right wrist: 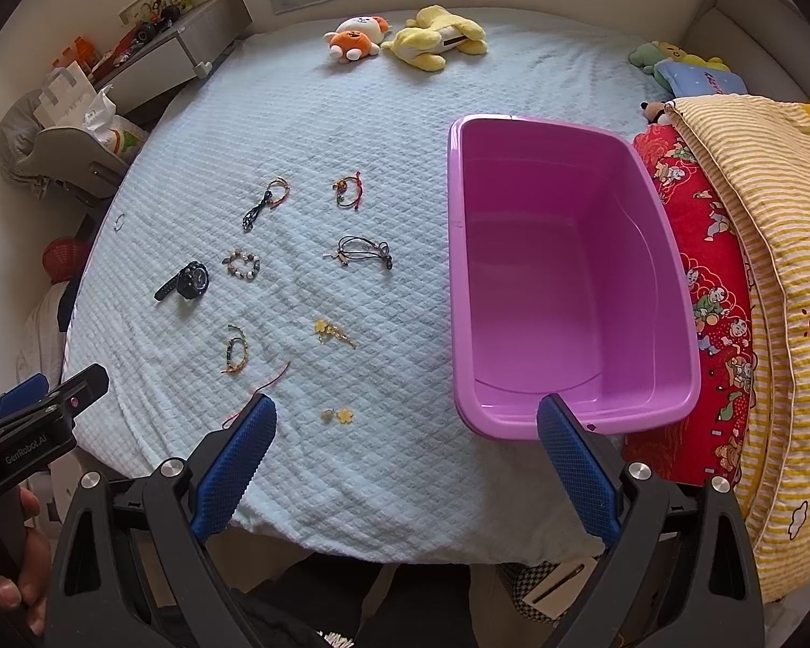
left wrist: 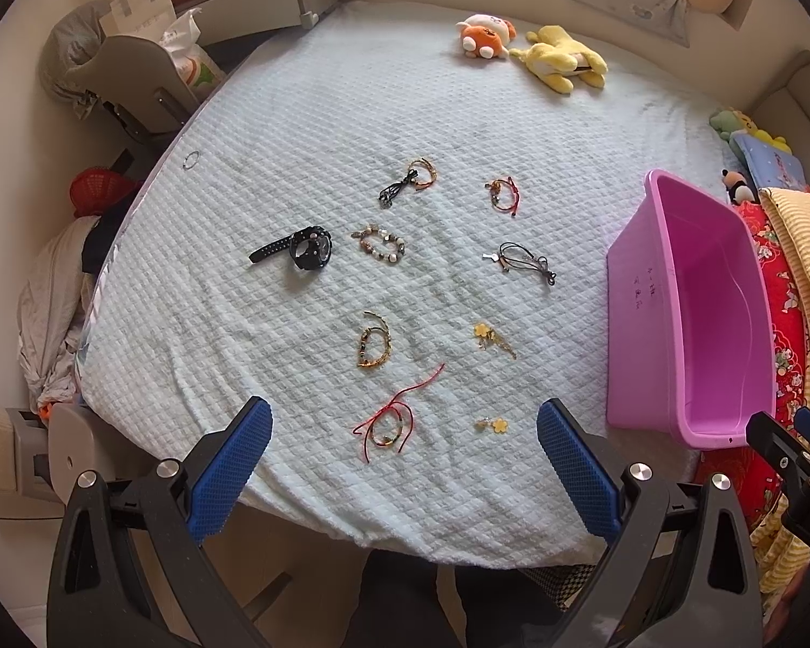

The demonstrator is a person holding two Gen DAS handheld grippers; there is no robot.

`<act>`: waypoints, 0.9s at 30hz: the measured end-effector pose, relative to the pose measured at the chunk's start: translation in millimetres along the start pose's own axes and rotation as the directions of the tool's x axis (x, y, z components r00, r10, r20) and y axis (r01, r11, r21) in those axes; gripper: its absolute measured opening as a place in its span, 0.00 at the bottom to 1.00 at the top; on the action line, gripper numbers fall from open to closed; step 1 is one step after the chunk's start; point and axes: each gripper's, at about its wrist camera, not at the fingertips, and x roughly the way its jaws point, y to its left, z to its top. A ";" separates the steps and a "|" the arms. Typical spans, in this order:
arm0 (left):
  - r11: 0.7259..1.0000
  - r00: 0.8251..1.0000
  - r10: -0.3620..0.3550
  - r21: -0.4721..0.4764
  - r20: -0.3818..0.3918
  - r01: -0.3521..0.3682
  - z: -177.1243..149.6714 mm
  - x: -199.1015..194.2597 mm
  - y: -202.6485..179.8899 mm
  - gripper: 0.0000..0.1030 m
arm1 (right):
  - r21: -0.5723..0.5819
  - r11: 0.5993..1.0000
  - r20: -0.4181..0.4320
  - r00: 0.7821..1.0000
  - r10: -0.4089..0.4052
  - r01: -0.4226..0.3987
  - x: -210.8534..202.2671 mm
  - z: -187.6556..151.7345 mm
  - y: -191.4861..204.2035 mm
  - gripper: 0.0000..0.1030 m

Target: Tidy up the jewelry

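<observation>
Several pieces of jewelry lie spread on a pale blue quilted bed cover [left wrist: 297,124]: a black watch [left wrist: 308,249], a beaded bracelet [left wrist: 379,243], a red cord bracelet [left wrist: 387,425], a yellow flower earring [left wrist: 492,424], a black cord necklace [left wrist: 526,262]. An empty pink plastic tub [left wrist: 691,313] stands at the right, also in the right wrist view [right wrist: 567,275]. My left gripper [left wrist: 404,434] is open and empty, above the near edge by the red cord bracelet. My right gripper [right wrist: 404,432] is open and empty, between the flower earring [right wrist: 339,414] and the tub.
Two plush toys [left wrist: 529,48] lie at the far side of the bed. Folded red and yellow-striped quilts [right wrist: 740,281] are stacked right of the tub. A grey chair [left wrist: 129,86] and a shelf stand to the left. A small ring-like bracelet [left wrist: 191,160] lies near the left edge.
</observation>
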 end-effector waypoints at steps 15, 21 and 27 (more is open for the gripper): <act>1.000 1.000 0.001 0.001 -0.001 -0.001 0.2 0.1 -0.3 0.94 | -0.003 1.000 0.002 1.000 0.000 0.000 0.9 1.7 0.9 0.90; 1.000 1.000 0.000 0.002 -0.001 0.000 0.2 0.0 -0.3 0.94 | -0.003 1.000 0.002 1.000 0.000 0.000 0.5 1.3 0.7 0.90; 1.000 1.000 0.001 0.001 -0.001 -0.001 0.5 -0.1 -0.2 0.94 | -0.001 1.000 0.004 1.000 0.000 0.000 0.0 1.7 0.6 0.90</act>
